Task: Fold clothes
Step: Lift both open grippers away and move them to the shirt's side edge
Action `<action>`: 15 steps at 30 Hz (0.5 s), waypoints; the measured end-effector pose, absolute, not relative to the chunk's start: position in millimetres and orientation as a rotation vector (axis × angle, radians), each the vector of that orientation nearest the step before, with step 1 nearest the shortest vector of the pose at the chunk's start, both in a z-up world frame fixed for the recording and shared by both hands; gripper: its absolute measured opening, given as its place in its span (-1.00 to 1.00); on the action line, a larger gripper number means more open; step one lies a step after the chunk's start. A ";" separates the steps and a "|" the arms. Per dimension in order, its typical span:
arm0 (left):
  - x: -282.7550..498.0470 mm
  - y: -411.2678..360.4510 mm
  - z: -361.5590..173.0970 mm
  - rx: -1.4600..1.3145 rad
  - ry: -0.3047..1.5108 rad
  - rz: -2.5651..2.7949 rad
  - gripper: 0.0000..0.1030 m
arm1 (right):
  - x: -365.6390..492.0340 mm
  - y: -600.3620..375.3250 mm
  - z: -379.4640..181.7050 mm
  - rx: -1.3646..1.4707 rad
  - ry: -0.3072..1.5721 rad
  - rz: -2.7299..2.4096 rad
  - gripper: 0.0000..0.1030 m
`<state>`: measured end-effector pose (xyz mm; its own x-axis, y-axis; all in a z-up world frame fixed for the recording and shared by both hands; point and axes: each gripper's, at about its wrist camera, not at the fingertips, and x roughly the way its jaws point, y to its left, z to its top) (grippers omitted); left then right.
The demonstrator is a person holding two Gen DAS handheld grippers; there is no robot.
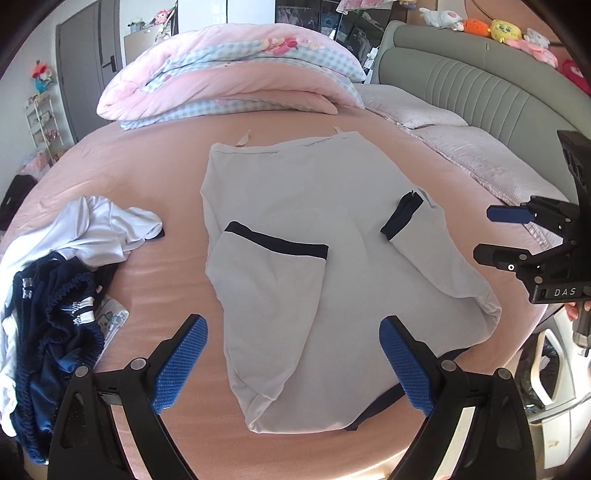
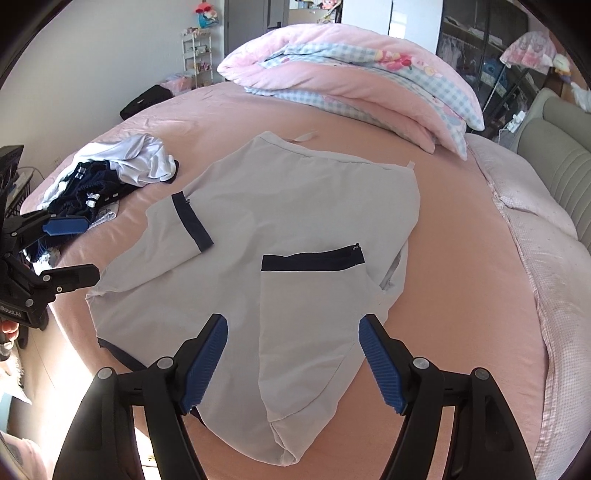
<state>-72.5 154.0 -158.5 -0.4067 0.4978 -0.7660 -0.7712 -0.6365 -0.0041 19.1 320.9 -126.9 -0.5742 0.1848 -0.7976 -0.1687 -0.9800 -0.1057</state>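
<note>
A pale grey shirt (image 1: 295, 229) lies flat in the middle of the pink bed (image 1: 147, 177), both navy-cuffed sleeves folded in over its body — smooth, thin cloth. The left gripper (image 1: 293, 363) and the right gripper (image 2: 293, 363) hover over its near edge, jaws wide, holding nothing. A crumpled pile of clothes (image 1: 55, 277) sits beside it; the left view alone shows plush toys (image 1: 495, 27) along the padded headboard (image 1: 480, 85).

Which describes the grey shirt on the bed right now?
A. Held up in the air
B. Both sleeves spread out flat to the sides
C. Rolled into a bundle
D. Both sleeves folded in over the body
D: on the grey shirt, both navy-cuffed sleeves lie across its body.
</note>
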 end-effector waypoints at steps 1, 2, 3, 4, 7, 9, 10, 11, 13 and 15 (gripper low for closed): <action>-70.1 153.6 -159.6 -0.958 0.478 2.097 0.85 | 18.7 315.3 -128.6 -1.345 -0.086 2.606 0.43; -67.8 153.1 -160.7 -0.940 0.501 2.109 0.85 | 18.2 309.6 -130.6 -1.357 -0.147 2.586 0.42; -65.6 152.6 -161.7 -0.925 0.521 2.120 0.86 | 17.8 303.9 -132.6 -1.370 -0.208 2.565 0.42; -64.4 151.2 -162.2 -0.922 0.520 2.125 0.86 | 19.2 298.5 -135.6 -1.381 -0.261 2.548 0.42; -64.1 145.5 -164.3 -0.938 0.500 2.141 0.86 | 24.5 280.1 -144.9 -1.408 -0.389 2.523 0.42; -64.9 140.6 -165.4 -0.948 0.497 2.167 0.86 | 30.6 267.2 -149.8 -1.409 -0.431 2.521 0.42; -63.9 138.0 -165.4 -0.944 0.506 2.182 0.86 | 34.5 260.6 -151.5 -1.403 -0.441 2.526 0.42; -61.8 135.7 -165.1 -0.929 0.530 2.193 0.86 | 39.1 253.7 -153.2 -1.393 -0.449 2.531 0.42; -57.4 131.1 -164.6 -0.896 0.580 2.214 0.86 | 48.1 239.6 -157.5 -1.384 -0.482 2.539 0.42; -51.3 127.5 -165.8 -0.849 0.670 2.238 0.87 | 54.6 229.8 -163.9 -1.395 -0.564 2.520 0.42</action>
